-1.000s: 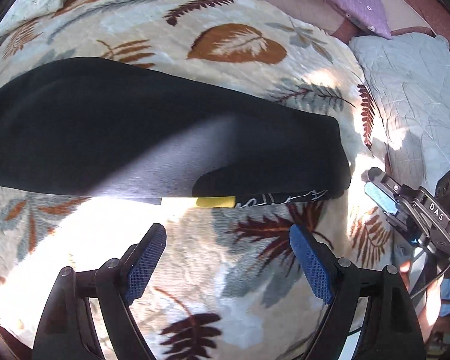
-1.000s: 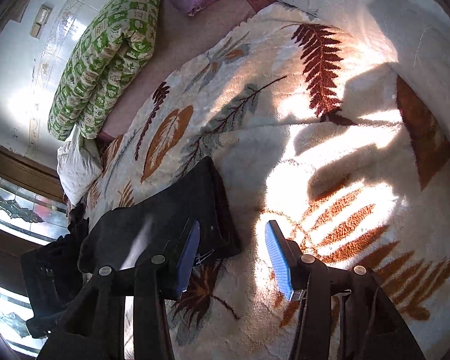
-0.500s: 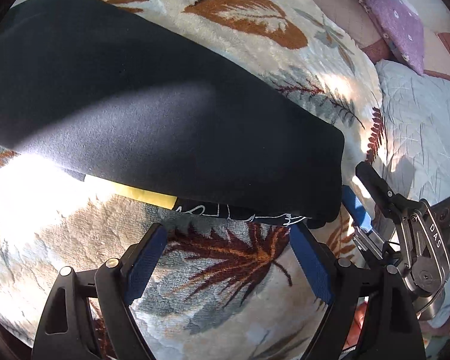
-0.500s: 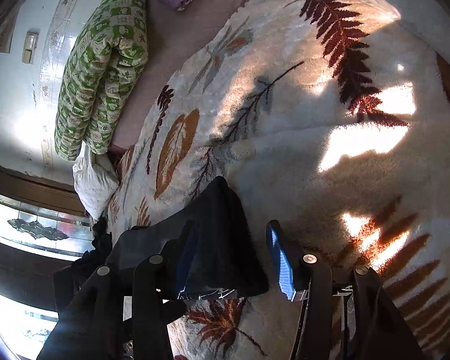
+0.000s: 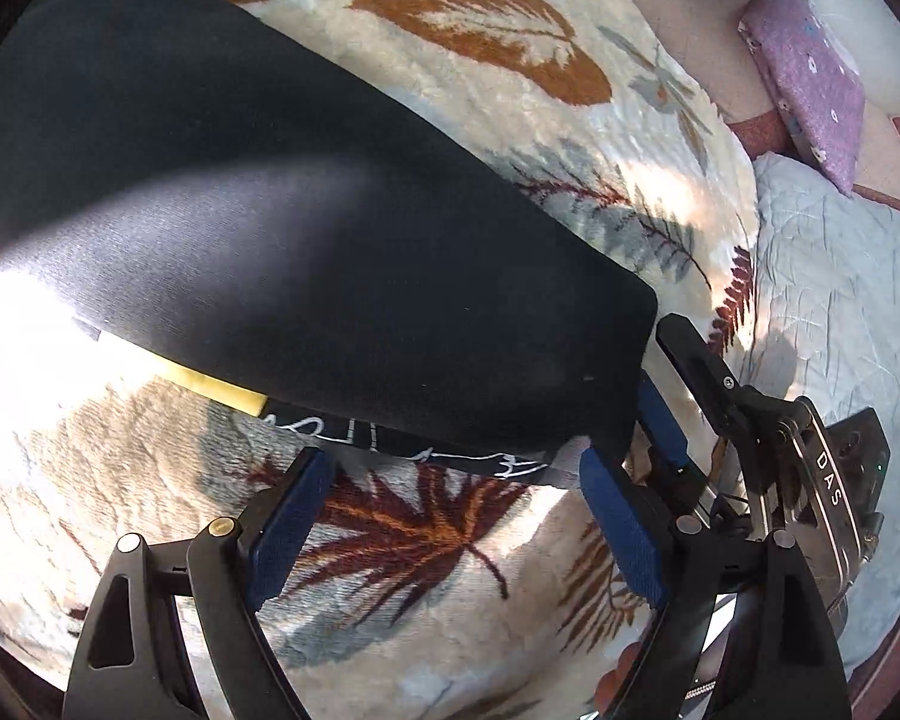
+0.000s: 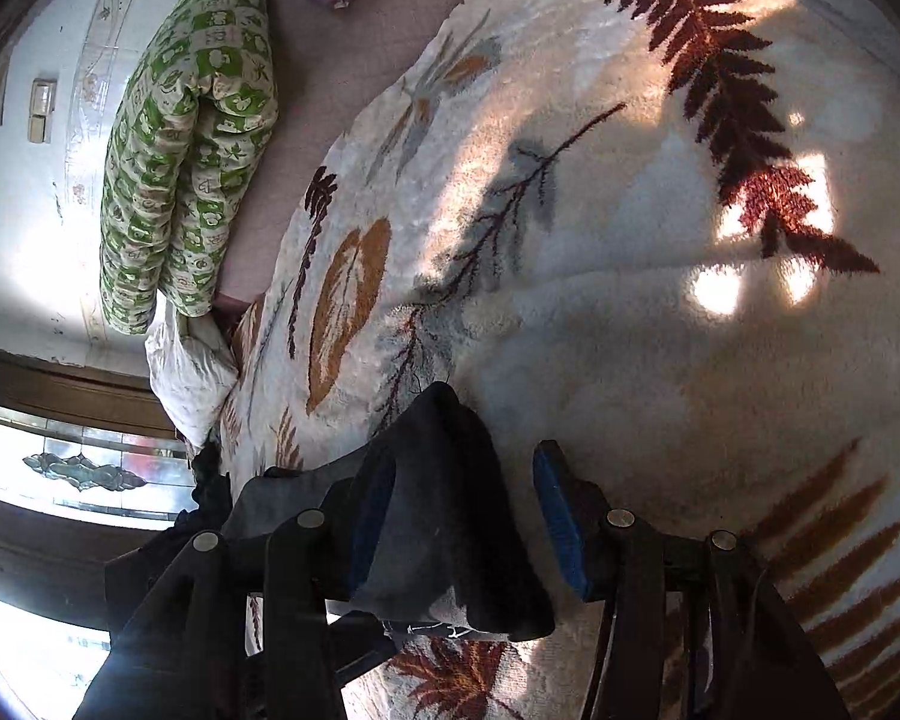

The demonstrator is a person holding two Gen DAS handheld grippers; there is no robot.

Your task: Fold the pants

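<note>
The black pants (image 5: 282, 252) lie folded lengthwise on a cream leaf-patterned blanket (image 5: 426, 546), with a yellow stripe and white lettering along the near edge. My left gripper (image 5: 450, 516) is open, its blue pads just below the pants' near edge at the right end. My right gripper (image 6: 462, 522) is open with the end of the pants (image 6: 444, 516) between its blue pads. It also shows in the left wrist view (image 5: 684, 396) at the pants' right corner.
A green patterned quilt roll (image 6: 186, 138) and a purple pillow (image 5: 810, 66) lie at the far side. A pale blue-grey quilt (image 5: 834, 300) borders the blanket on the right. A white pillow (image 6: 186, 366) and a window (image 6: 78, 474) are at the left.
Both grippers have moved in toward the pants' end. The right gripper's pads now straddle the pants' corner, and the left gripper's pads have reached the near edge.
</note>
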